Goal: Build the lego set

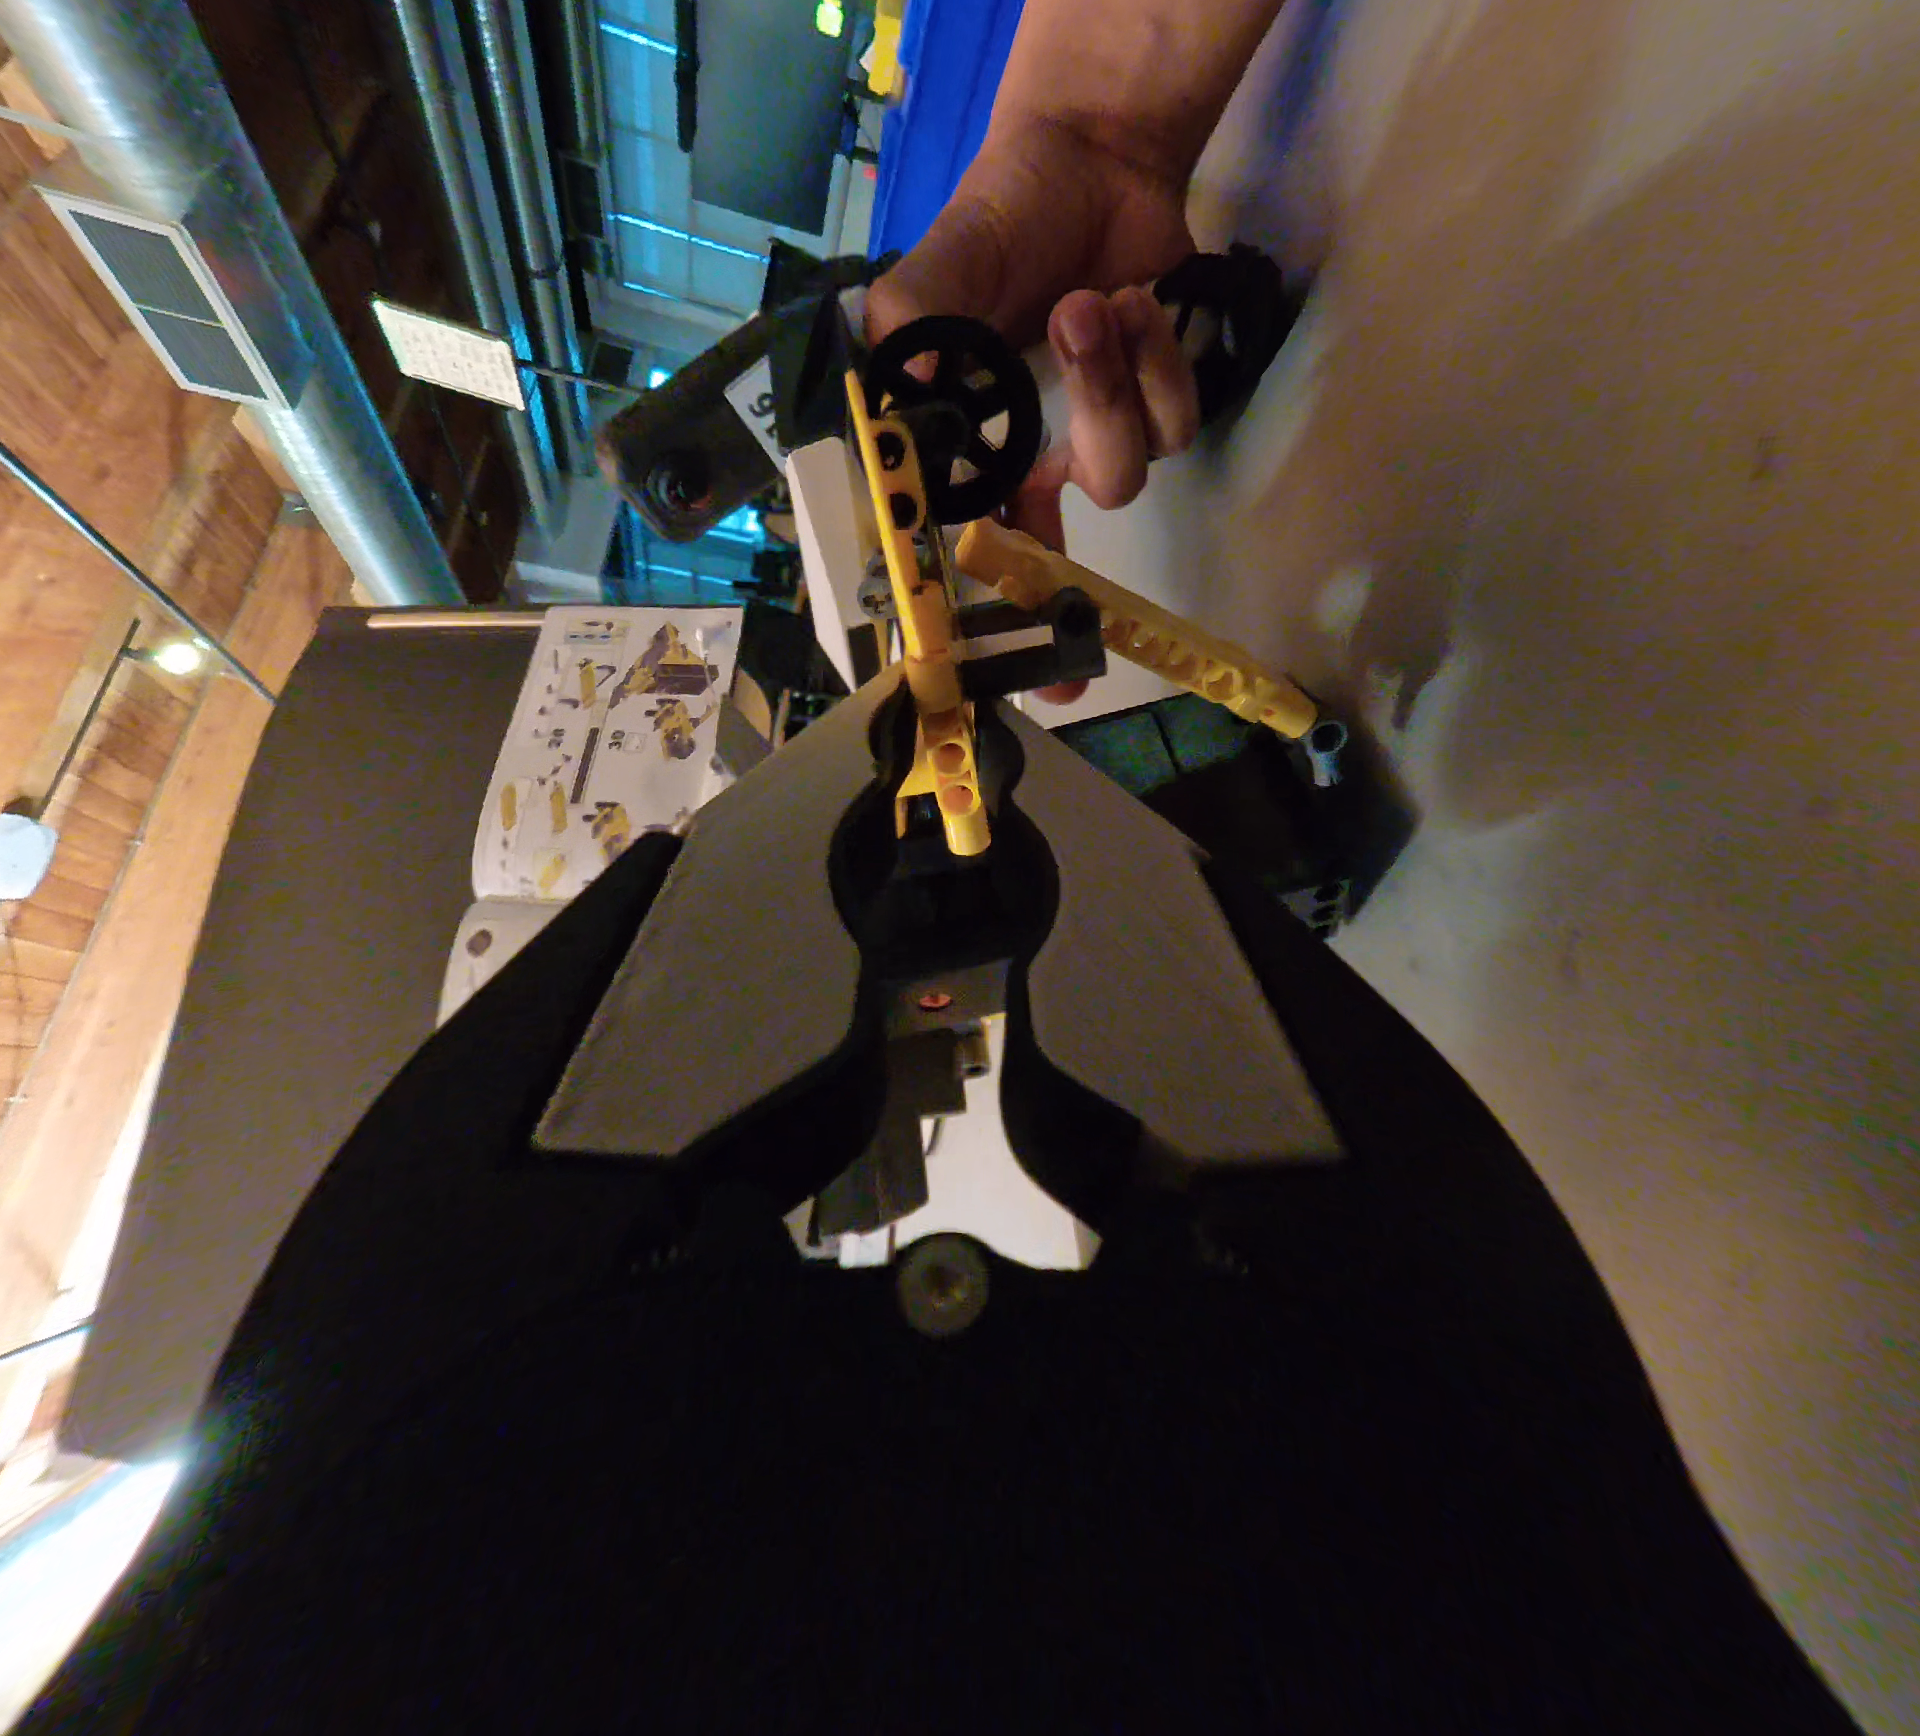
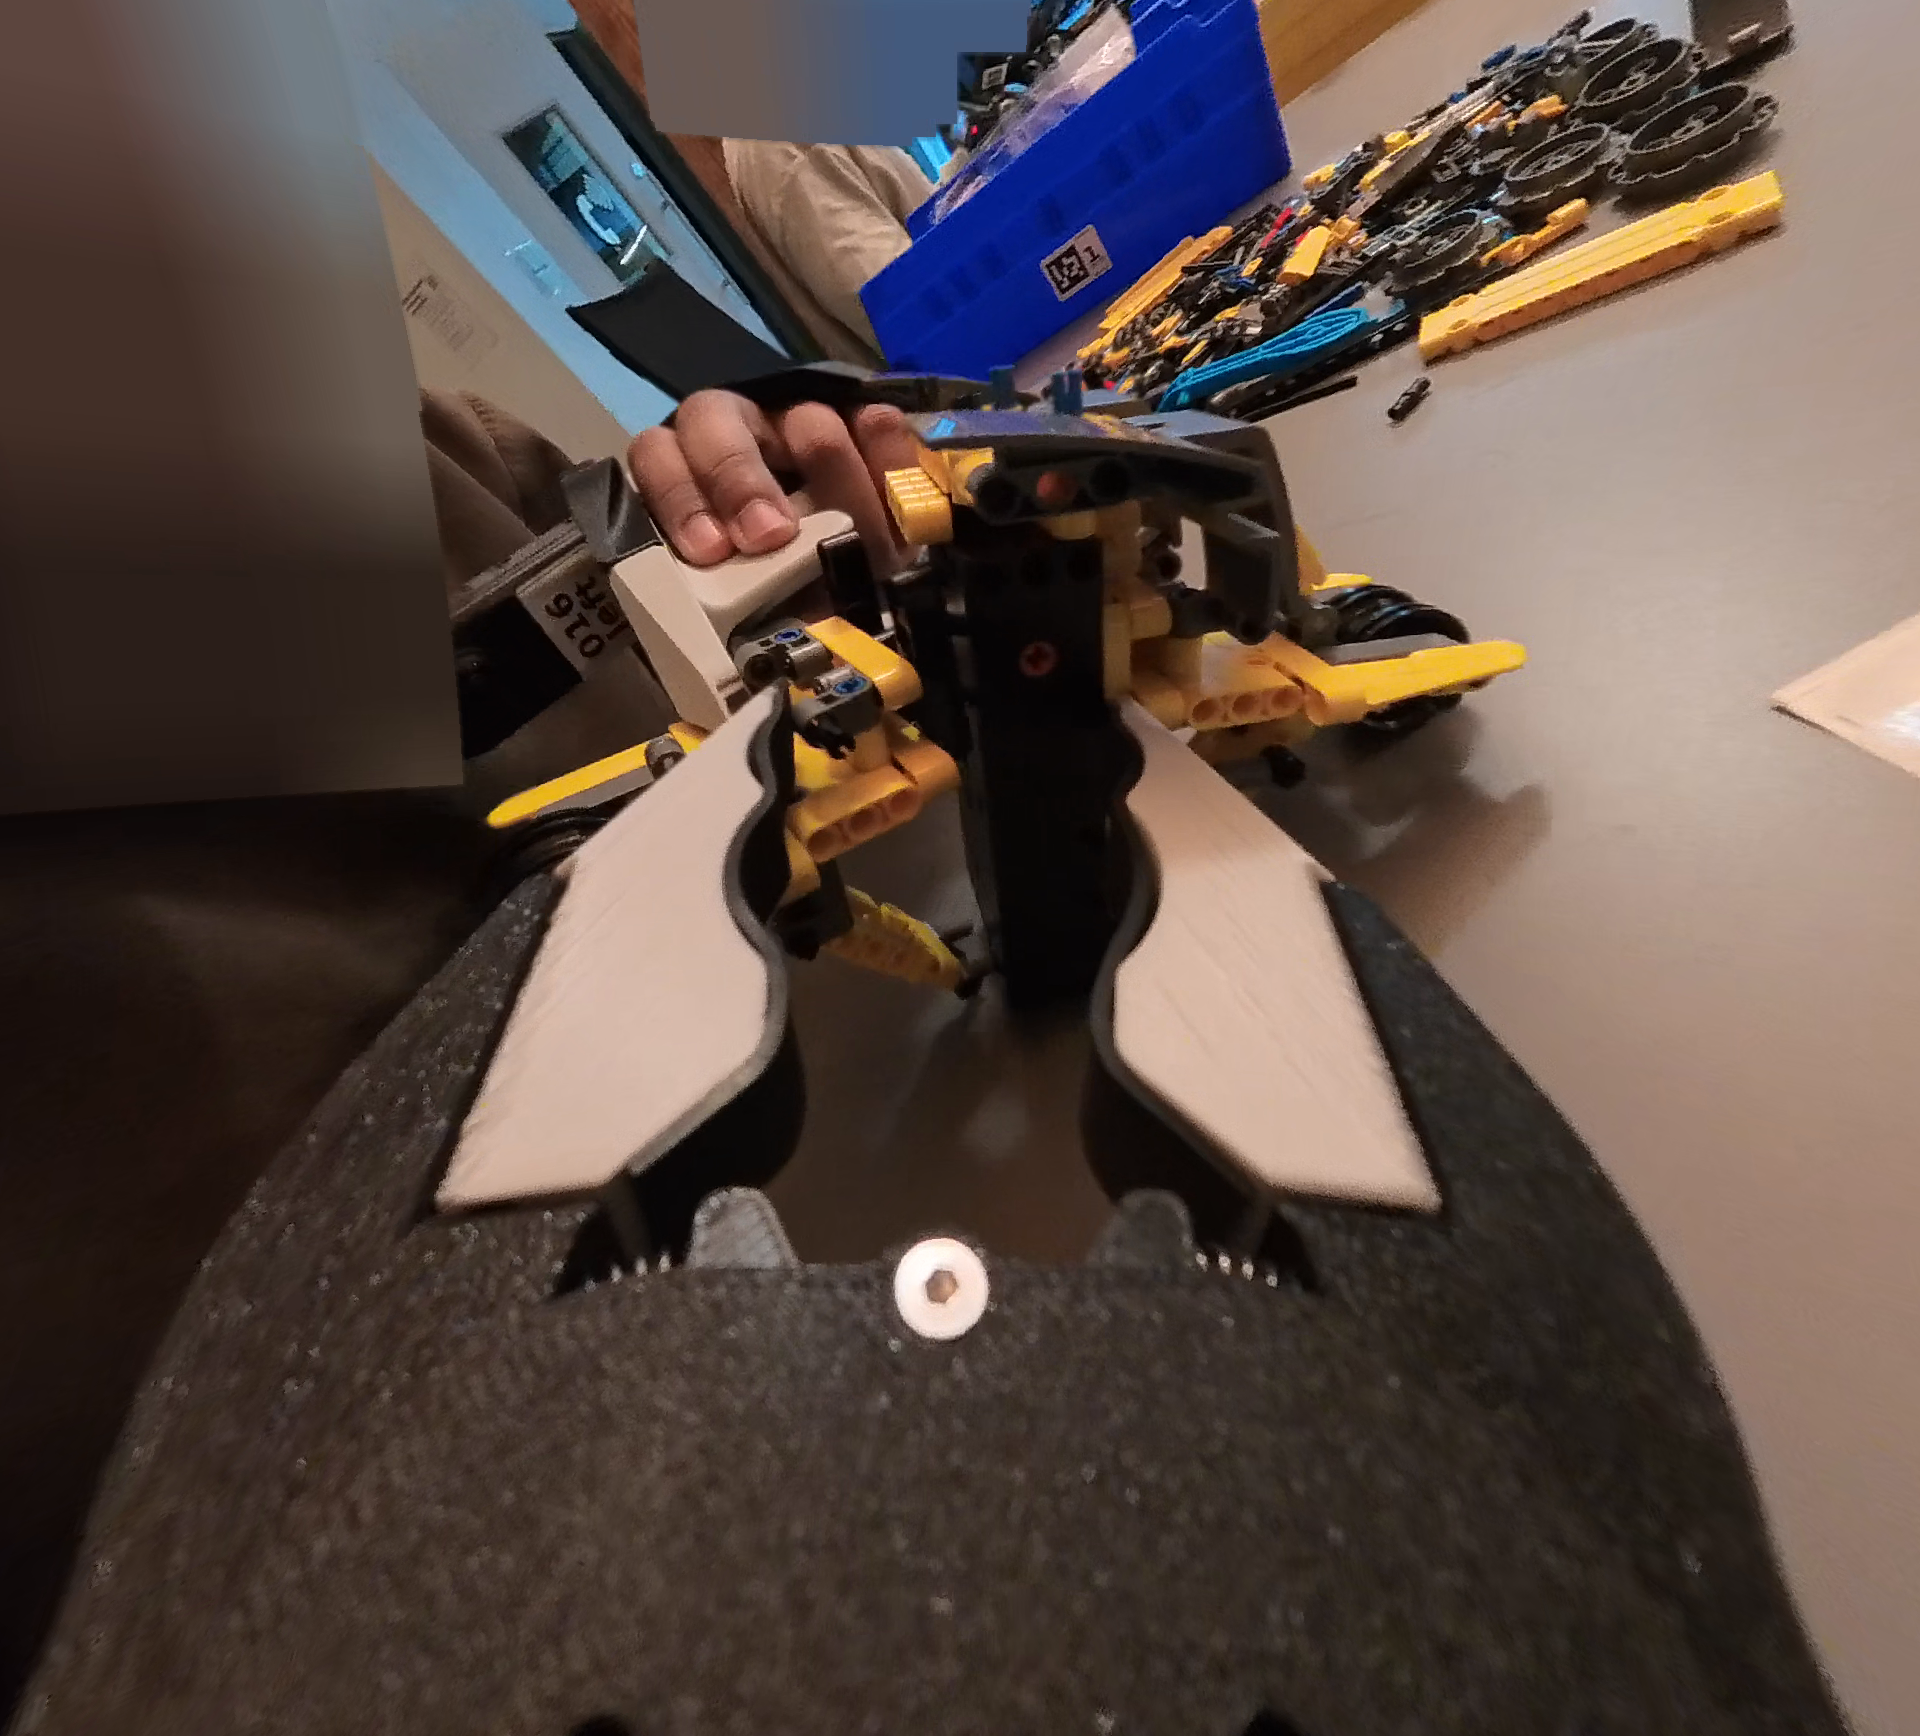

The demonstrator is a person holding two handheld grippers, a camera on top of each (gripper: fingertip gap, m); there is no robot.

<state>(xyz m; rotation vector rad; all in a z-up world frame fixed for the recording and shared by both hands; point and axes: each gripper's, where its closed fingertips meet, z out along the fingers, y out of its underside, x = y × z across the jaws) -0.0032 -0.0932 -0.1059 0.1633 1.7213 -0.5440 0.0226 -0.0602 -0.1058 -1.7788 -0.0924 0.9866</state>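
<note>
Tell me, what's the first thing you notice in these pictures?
The yellow and black toy vehicle made of building pieces sits in the middle of the grey table, right in front of the right gripper, whose jaws stand apart around its black upright part. The left gripper is shut on a yellow beam. Behind lie a heap of loose pieces and a blue bin.
</note>
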